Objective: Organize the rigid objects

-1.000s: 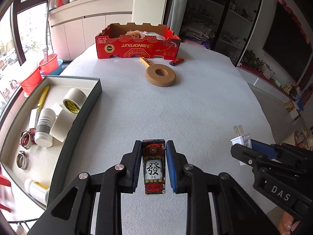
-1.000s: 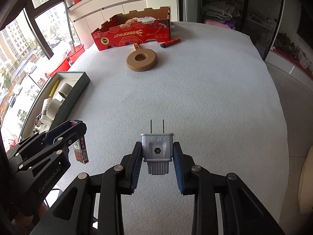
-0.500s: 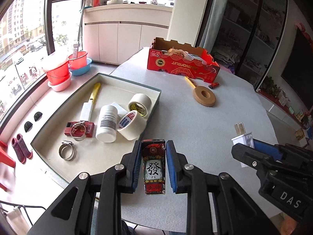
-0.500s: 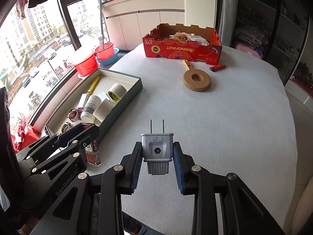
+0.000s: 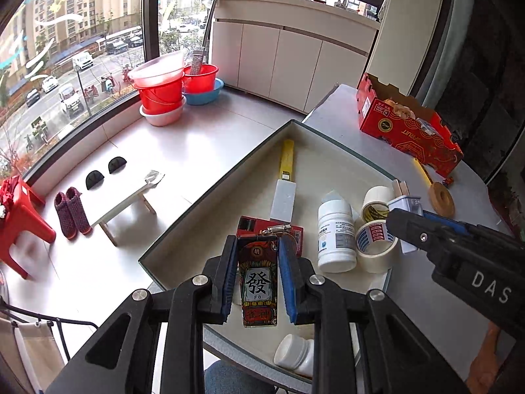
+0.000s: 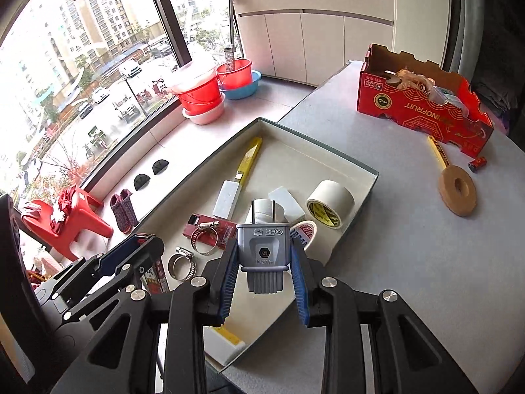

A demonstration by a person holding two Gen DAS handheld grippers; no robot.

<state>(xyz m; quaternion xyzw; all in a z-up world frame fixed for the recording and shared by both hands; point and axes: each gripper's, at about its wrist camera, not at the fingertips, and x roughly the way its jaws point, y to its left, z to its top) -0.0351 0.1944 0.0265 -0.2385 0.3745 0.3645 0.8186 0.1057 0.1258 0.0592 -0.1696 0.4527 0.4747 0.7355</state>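
Both tongs are gripping cargo over the tray (image 6: 361, 167)—left tongs (image 5: 258, 279) clamping a mahjong-printed box (image 5: 258, 282), right tongs (image 6: 264, 262) a plug (image 6: 263, 249)—while seemingly three items at right are awaiting collection.

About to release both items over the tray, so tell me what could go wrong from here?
1. The tray is crowded: dropped from the right claw, the grey plug may hit the tape rolls or the white bottle beneath.
2. The left claw holds the mahjong-print box above the hose clamp and red box; it could land tilted.
3. The claws are close together and could collide.
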